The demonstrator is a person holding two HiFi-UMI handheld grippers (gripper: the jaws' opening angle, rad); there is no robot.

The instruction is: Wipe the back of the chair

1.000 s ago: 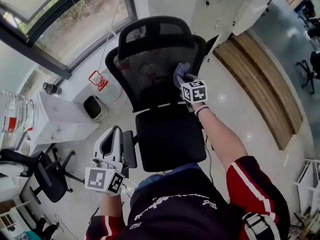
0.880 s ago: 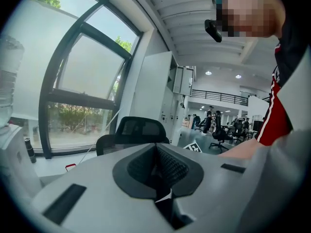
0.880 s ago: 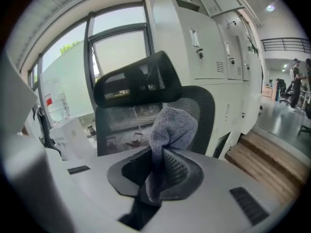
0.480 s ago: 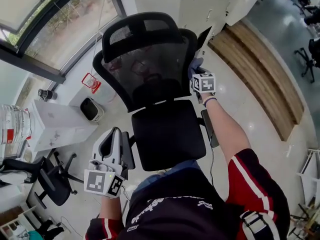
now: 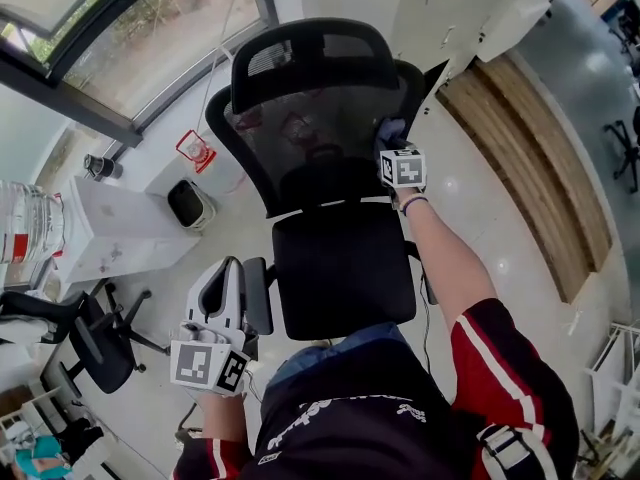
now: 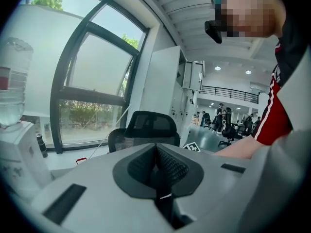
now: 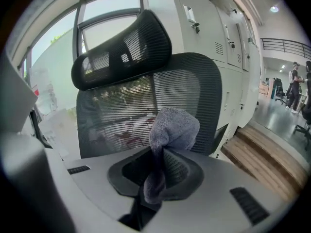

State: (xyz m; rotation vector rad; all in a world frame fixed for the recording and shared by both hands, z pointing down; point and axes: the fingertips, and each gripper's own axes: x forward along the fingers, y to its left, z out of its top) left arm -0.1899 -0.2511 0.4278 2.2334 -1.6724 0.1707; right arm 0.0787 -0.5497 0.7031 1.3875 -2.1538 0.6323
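Note:
A black mesh office chair (image 5: 320, 138) with a headrest stands in front of me, its backrest (image 7: 146, 106) filling the right gripper view. My right gripper (image 5: 392, 138) is shut on a grey-blue cloth (image 7: 170, 130), held at the right edge of the backrest (image 5: 400, 98). The cloth (image 5: 390, 128) bunches up above the jaws. My left gripper (image 5: 225, 288) hangs low at the left of the seat (image 5: 345, 268), shut with nothing between its jaws. In the left gripper view the chair (image 6: 146, 130) stands some way off.
A white desk (image 5: 120, 238) with a small black bin (image 5: 190, 208) stands left of the chair, another black chair (image 5: 90, 338) lower left. Windows (image 5: 120, 38) run along the far left. White lockers (image 5: 470, 8) and a wooden platform (image 5: 540, 158) lie to the right.
My right gripper with the cloth has moved from the middle of the backrest to its right edge, and stays there now. The left gripper has kept its place.

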